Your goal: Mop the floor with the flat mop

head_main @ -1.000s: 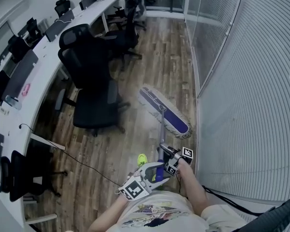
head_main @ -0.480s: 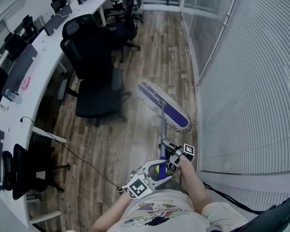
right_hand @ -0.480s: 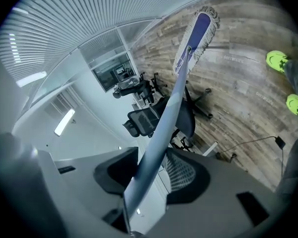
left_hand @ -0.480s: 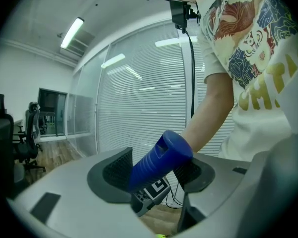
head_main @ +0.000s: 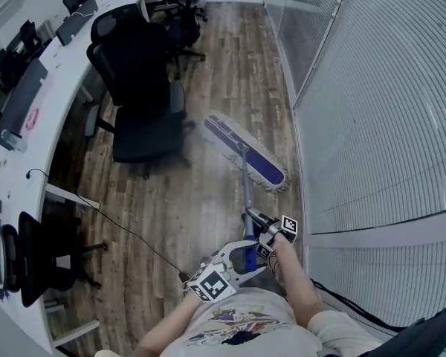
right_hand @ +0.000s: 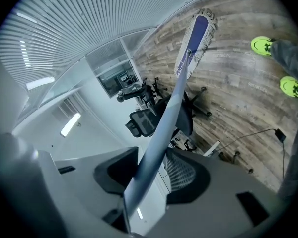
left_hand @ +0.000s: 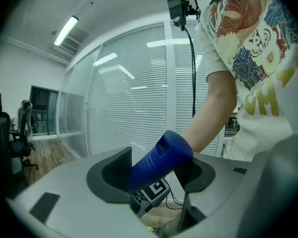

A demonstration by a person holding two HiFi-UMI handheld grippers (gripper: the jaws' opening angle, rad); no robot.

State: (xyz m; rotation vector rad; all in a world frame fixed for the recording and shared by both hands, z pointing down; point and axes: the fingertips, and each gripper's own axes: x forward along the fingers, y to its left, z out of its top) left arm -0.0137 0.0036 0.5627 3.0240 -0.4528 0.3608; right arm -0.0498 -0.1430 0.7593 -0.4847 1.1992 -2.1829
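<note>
No readable text anywhere: only square black-and-white markers on both tool cubes, a cartoon print on the shirt with letters too cropped to read, and a pink tag point(head_main: 31, 119) on the tabletop point(head_main: 15, 181) that's too small. The flat mop point(head_main: 244, 151) has its purple-and-white head flat on the wood floor point(head_main: 208, 199), diagonal across the aisle between the black office chair point(head_main: 137, 103) and the blinds wall point(head_main: 372, 110), with its right end near the wall base. Left tool point(head_main: 241, 257) is clamped on the blue grip point(left_hand: 159, 157) at the top of the handle, jaws set wide around it. Right tool point(head_main: 253, 218) sits just ahead of it, jaws narrower and closed on the grey shaft point(right_hand: 159, 133). Both green shoes point(right_hand: 262, 44) show in the right gripper view. A black cable point(head_main: 126, 233) trails over the floor from the tabletop. Versus a second ago: the mop head sits closer to the chair at the same diagonal, both tools have the same holds, and the green shoe beside the handle has dropped out of the head view.
</note>
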